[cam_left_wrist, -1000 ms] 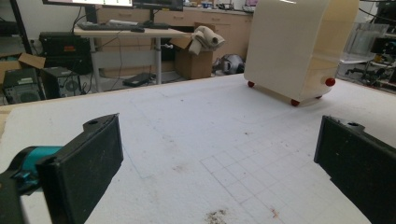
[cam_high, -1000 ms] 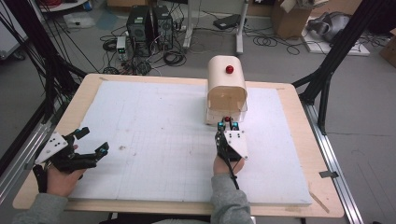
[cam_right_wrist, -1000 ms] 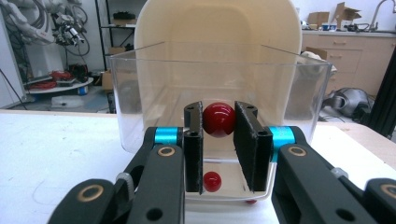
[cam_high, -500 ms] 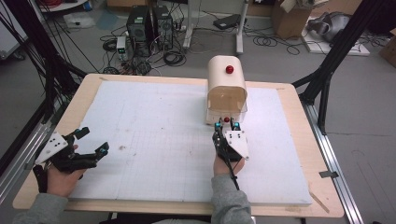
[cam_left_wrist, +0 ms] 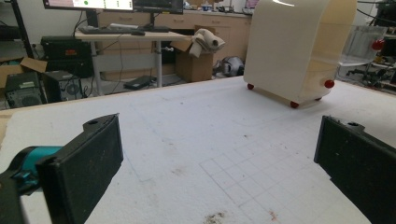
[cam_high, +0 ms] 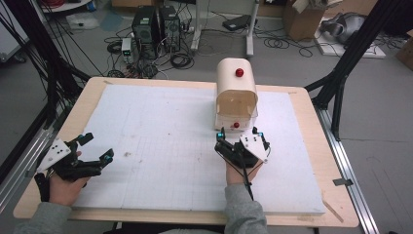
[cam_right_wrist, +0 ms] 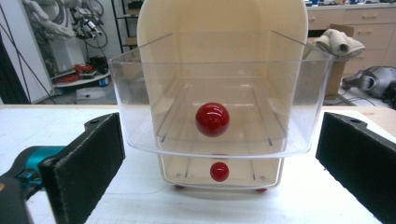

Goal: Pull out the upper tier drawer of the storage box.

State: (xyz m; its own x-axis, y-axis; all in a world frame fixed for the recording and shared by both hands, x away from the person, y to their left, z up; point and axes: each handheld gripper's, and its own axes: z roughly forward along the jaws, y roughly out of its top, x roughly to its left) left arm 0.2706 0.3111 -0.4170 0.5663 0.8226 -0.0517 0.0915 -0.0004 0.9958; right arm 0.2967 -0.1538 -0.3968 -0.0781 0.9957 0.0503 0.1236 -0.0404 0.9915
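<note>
The cream box (cam_high: pixel 236 92) with a rounded top stands upright on small red feet near the far side of the white surface (cam_high: pixel 160 146). Its clear plastic drawer (cam_right_wrist: pixel 219 112) is pulled out toward the person and is open on top. A red round knob (cam_right_wrist: pixel 212 119) sits on the drawer front, and a smaller red knob (cam_right_wrist: pixel 219 171) sits on the drawer below it.
</note>
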